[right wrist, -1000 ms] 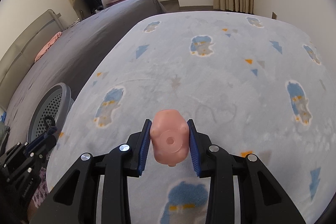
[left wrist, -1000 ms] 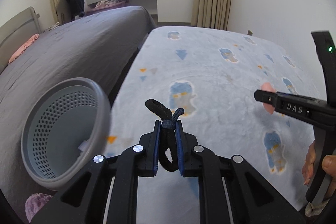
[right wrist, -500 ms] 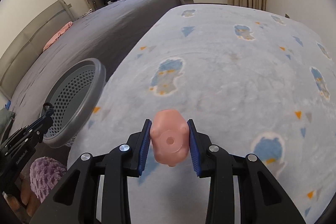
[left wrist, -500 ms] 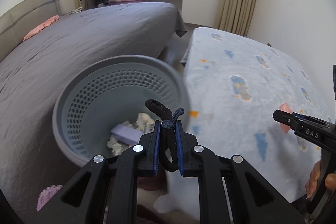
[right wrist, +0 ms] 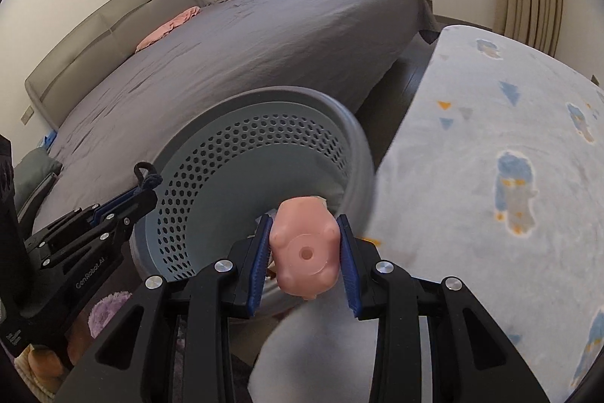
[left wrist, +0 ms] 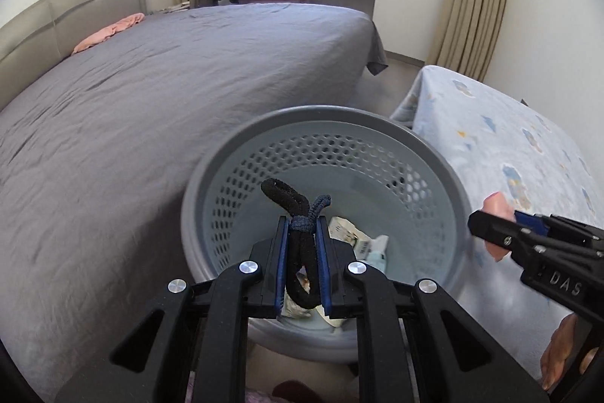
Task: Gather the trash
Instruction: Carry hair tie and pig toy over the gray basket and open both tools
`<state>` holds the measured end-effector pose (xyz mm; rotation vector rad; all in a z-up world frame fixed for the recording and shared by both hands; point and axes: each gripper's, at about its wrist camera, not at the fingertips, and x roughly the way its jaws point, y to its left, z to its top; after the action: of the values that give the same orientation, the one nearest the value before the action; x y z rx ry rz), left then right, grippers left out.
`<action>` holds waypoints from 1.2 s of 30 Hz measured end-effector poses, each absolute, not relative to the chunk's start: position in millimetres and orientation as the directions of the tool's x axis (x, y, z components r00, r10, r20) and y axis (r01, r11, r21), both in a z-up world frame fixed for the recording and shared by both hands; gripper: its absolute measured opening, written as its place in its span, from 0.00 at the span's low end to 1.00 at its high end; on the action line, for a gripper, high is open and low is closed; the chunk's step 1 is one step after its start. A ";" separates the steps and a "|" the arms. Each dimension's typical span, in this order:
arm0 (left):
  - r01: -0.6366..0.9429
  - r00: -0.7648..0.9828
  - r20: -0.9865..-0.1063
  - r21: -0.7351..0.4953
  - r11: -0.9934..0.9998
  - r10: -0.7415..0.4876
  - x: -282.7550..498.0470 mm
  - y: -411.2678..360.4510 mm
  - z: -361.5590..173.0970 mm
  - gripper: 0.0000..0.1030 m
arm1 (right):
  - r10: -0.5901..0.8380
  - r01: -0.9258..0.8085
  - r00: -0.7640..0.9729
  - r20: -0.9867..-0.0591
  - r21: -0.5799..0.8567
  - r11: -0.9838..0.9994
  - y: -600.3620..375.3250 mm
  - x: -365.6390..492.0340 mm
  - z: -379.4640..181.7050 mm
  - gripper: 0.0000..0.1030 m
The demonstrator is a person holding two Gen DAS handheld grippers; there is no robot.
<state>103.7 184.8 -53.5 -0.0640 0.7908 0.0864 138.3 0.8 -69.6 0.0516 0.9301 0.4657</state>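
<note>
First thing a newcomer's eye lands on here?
The grey perforated bin at centre, between the grey bed and the patterned blanket, paper scraps already inside. Over it, the left gripper clamps knotted black hair ties; the right gripper grips a pink rubber toy.

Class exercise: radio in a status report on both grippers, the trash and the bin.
Left gripper shut on black hair tie, over grey basket. Right gripper shut on pink rubber toy, at the basket's rim. Paper scraps already inside. Nothing blocking the drop.
</note>
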 end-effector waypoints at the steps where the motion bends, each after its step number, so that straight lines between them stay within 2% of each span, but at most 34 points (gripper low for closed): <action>1: -0.105 0.700 -0.711 -0.024 0.994 0.057 106.3 188.1 -53.8 0.14 | 0.414 -0.373 0.500 -0.761 0.242 0.896 8.0 141.4 -71.2 0.32; 14: -0.142 0.662 -0.746 -0.032 0.989 0.070 128.9 207.9 -71.7 0.17 | 0.447 -0.410 0.479 -0.755 0.258 0.875 37.7 162.8 -76.7 0.33; 15: -0.148 0.658 -0.750 -0.030 0.989 0.076 129.3 208.8 -72.4 0.18 | 0.454 -0.410 0.478 -0.752 0.266 0.872 36.8 163.2 -76.8 0.35; 16: -0.154 0.655 -0.752 -0.027 0.988 0.082 129.6 209.6 -72.5 0.21 | 0.455 -0.407 0.483 -0.748 0.269 0.873 35.5 162.6 -76.4 0.44; 18: -0.161 0.652 -0.753 -0.024 0.987 0.088 129.3 210.1 -72.9 0.28 | 0.450 -0.400 0.495 -0.743 0.264 0.878 34.8 162.5 -75.4 0.53; 20: -0.170 0.655 -0.749 -0.020 0.985 0.097 128.3 211.2 -71.5 0.39 | 0.441 -0.396 0.504 -0.742 0.256 0.882 32.6 161.7 -74.7 0.53; 22: -0.174 0.662 -0.742 -0.018 0.985 0.103 126.7 211.0 -69.7 0.53 | 0.436 -0.393 0.511 -0.741 0.250 0.885 30.2 161.4 -72.7 0.53; 31: -0.190 0.677 -0.726 -0.011 0.982 0.122 120.6 212.2 -62.4 0.67 | 0.421 -0.381 0.524 -0.741 0.238 0.893 28.5 157.2 -71.9 0.54; 36: -0.198 0.680 -0.721 -0.005 0.980 0.134 116.9 212.7 -60.0 0.72 | 0.418 -0.378 0.526 -0.741 0.237 0.895 28.2 157.4 -71.1 0.56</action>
<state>116.9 212.7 -60.0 -0.0845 0.8018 0.1862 157.4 28.2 -71.1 0.0485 0.8990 0.4767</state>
